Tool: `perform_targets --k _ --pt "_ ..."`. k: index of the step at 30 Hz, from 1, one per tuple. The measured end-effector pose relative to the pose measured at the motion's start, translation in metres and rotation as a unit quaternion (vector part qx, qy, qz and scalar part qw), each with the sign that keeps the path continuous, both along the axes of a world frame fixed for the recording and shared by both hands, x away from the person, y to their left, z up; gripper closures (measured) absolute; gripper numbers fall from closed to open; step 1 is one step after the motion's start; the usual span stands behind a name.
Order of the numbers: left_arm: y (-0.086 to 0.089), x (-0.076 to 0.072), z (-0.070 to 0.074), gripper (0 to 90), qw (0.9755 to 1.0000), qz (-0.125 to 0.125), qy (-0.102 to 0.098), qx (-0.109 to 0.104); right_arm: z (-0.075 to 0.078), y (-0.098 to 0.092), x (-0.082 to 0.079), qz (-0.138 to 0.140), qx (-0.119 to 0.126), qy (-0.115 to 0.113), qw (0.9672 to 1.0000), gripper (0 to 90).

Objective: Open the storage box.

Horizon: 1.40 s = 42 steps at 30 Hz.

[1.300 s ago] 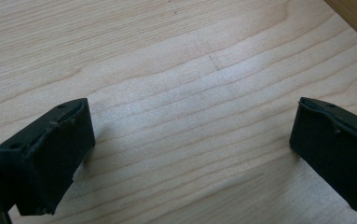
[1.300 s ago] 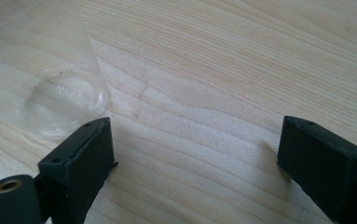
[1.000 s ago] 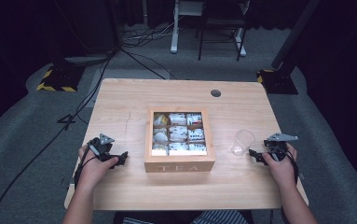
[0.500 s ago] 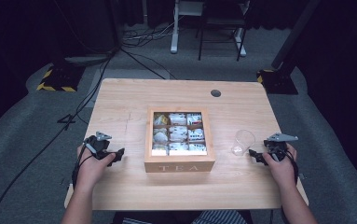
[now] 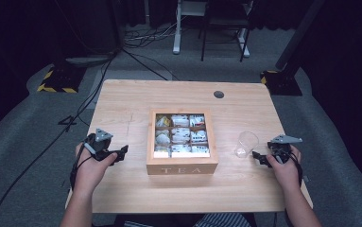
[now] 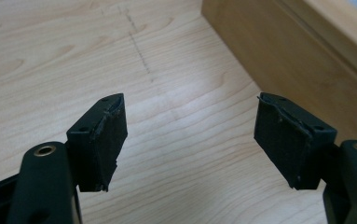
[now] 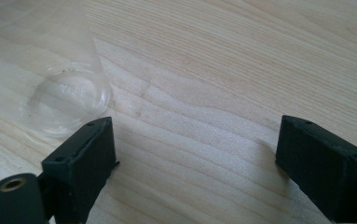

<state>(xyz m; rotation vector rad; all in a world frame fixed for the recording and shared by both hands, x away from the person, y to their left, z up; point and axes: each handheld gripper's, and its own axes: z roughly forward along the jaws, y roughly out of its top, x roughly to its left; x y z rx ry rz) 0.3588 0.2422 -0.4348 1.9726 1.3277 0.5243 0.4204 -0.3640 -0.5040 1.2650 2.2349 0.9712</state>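
An open wooden box [image 5: 182, 168] lettered TEA sits mid-table, its compartments packed with tea bags [image 5: 181, 135]. Left of it, a hand holds my left gripper [image 5: 122, 152] a little above the table, pointing at the box. In the left gripper view, the left gripper [image 6: 191, 102] is open; its jaws have just been closing a little, with nothing between them, and the box wall [image 6: 283, 51] lies ahead. My right gripper [image 5: 256, 157] rests right of the box, beside a clear plastic cup [image 5: 245, 144]. The right gripper [image 7: 198, 123] stands open and empty, with the cup [image 7: 66, 100] ahead of its left jaw.
The wooden table [image 5: 136, 99] has a round dark cable hole [image 5: 219, 94] near its far edge. Cables, a yellow-and-black striped base [image 5: 56, 80] and furniture legs stand on the grey floor beyond the table.
The left hand has lifted its gripper off the table and edged it toward the box. The right hand and the cup have kept still.
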Motion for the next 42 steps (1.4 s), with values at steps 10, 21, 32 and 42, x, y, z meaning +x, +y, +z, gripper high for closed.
perform_targets --k 10,21,32,42 --pt "-0.017 -0.009 0.018 26.0 0.999 -0.035 -0.022 -0.016 0.0 0.0 0.0 0.0 0.0 0.0 1.0 12.1" --pt "-0.044 -0.016 0.024 25.1 0.994 -0.1 -0.019 -0.04 0.0 0.0 0.0 0.002 0.0 0.0 1.0 12.1" --pt "-0.063 -0.018 0.015 22.2 0.9843 -0.168 0.011 -0.055 0.0 0.0 0.0 0.005 0.0 -0.001 1.0 12.1" --pt "-0.076 -0.02 0.008 20.6 0.98 -0.193 0.028 -0.038 0.0 0.0 0.0 0.006 0.0 -0.001 1.0 12.1"
